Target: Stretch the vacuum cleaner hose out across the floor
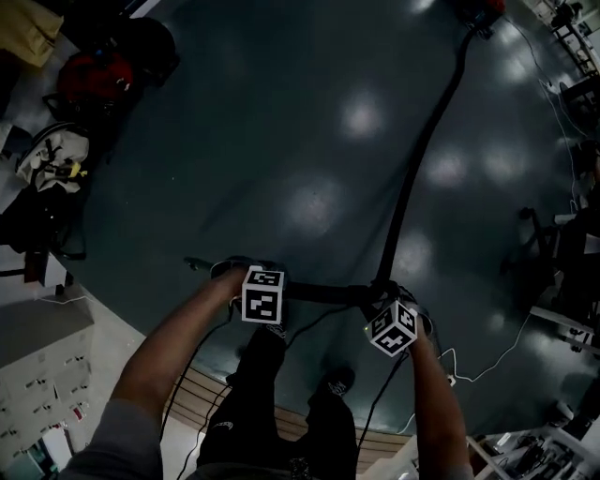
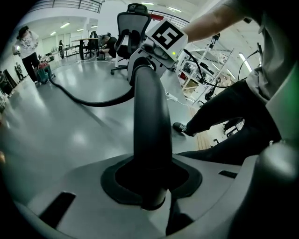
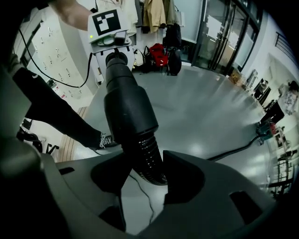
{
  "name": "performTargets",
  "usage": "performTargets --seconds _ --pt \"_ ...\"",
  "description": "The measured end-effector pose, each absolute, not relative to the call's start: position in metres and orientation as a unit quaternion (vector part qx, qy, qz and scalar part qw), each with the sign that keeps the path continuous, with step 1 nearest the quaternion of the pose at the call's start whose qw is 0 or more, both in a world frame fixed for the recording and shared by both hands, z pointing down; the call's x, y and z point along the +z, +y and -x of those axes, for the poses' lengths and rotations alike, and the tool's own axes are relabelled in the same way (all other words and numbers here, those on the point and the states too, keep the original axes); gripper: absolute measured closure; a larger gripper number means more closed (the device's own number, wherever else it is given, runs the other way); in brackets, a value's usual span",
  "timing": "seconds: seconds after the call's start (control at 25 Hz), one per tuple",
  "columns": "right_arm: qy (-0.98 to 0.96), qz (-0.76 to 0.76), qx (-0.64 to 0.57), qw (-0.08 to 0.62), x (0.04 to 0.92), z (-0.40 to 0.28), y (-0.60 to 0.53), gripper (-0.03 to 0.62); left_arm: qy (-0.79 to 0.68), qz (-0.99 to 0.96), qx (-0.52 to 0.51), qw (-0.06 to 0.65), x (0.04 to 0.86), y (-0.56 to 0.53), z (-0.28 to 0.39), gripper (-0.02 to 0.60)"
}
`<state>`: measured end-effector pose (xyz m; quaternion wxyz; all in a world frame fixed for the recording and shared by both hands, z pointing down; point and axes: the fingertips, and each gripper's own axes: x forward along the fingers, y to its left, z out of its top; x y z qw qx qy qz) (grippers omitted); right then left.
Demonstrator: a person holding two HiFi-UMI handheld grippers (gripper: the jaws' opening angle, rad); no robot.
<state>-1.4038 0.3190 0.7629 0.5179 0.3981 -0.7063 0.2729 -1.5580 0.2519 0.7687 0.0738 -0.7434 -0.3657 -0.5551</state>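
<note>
Both forearms reach down from 6 o'clock in the head view, elbows bent, hands side by side above the dark floor, each gripper pointing steeply down.

Left gripper: jaws pinched on the smooth black handle tube, which fills the gap between the pads. The tube runs level from there toward 3 o'clock to the right gripper.

Right gripper: jaws set wide and pressed on the ribbed vacuum hose, just below its smooth cuff.

Hose position: held off the floor at the grippers. From the right gripper it lies on the floor in a gentle curve toward 1 o'clock, ending at the red vacuum cleaner at the top edge.

The person's shoes stand at 6 o'clock, just below the grippers. Bags lie well apart at 10 o'clock.
</note>
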Motion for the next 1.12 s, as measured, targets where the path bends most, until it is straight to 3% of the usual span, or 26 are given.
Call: performTargets --seconds 0.32,0.72,1.12 --pt "-0.732 -0.389 0.267 0.491 0.867 1.411 0.349 0.390 -0.317 0.738 -0.588 0.099 0.860 0.279 1.564 0.460" --pt "-0.763 -0.375 0.238 0.470 0.937 1.413 0.392 0.390 -0.258 0.752 -0.597 0.108 0.924 0.322 1.564 0.460" --pt "-0.788 -0.298 0.221 0.492 1.018 1.432 0.431 0.391 -0.242 0.759 -0.589 0.134 0.980 0.356 1.567 0.460"
